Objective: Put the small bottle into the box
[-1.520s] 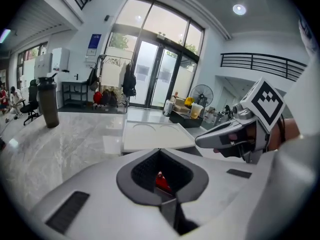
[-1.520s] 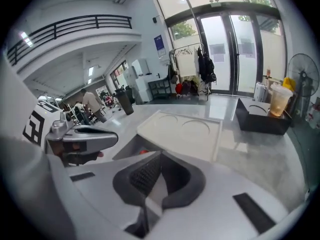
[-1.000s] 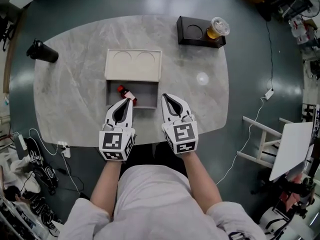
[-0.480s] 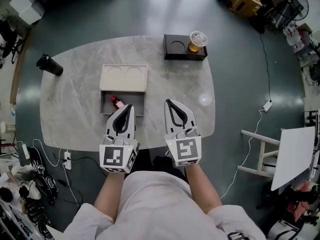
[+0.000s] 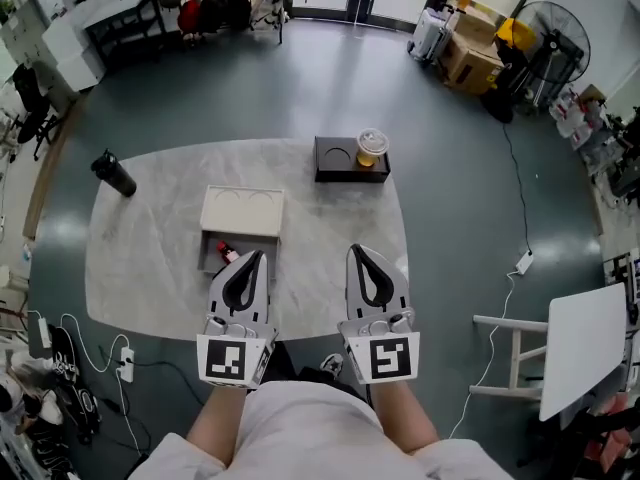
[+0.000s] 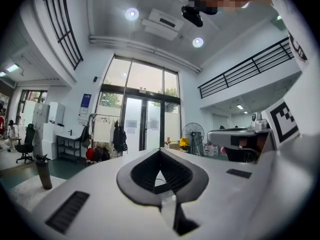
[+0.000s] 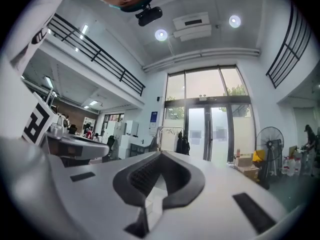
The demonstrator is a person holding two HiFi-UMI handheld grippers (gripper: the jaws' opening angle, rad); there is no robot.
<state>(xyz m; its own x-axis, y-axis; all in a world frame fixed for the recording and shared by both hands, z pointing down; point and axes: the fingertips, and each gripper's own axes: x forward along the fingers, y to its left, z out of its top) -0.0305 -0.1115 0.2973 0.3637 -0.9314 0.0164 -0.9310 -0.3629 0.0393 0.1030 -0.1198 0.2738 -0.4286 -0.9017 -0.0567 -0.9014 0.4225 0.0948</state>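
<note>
The small bottle point(image 5: 228, 254), red with a dark cap, lies inside the open grey box point(image 5: 209, 251) on the marble table point(image 5: 150, 268). The box's pale lid point(image 5: 241, 212) stands folded back behind it. My left gripper point(image 5: 257, 255) is held above the table's near edge, just right of the box, jaws together and empty. My right gripper point(image 5: 355, 252) sits level with it further right, also shut with nothing in it. Both gripper views point up at the room, showing the closed jaw tips of the left gripper point(image 6: 160, 151) and of the right gripper point(image 7: 161, 154).
A black holder point(image 5: 345, 158) with a drink cup point(image 5: 371, 147) stands at the table's far side. A dark flask point(image 5: 114, 174) stands at the far left corner. Cables lie on the floor at left, a white stand point(image 5: 570, 348) at right.
The head view has pulled back and up: the table looks smaller and further away. Both grippers stay shut and side by side; the bottle stays in the box.
</note>
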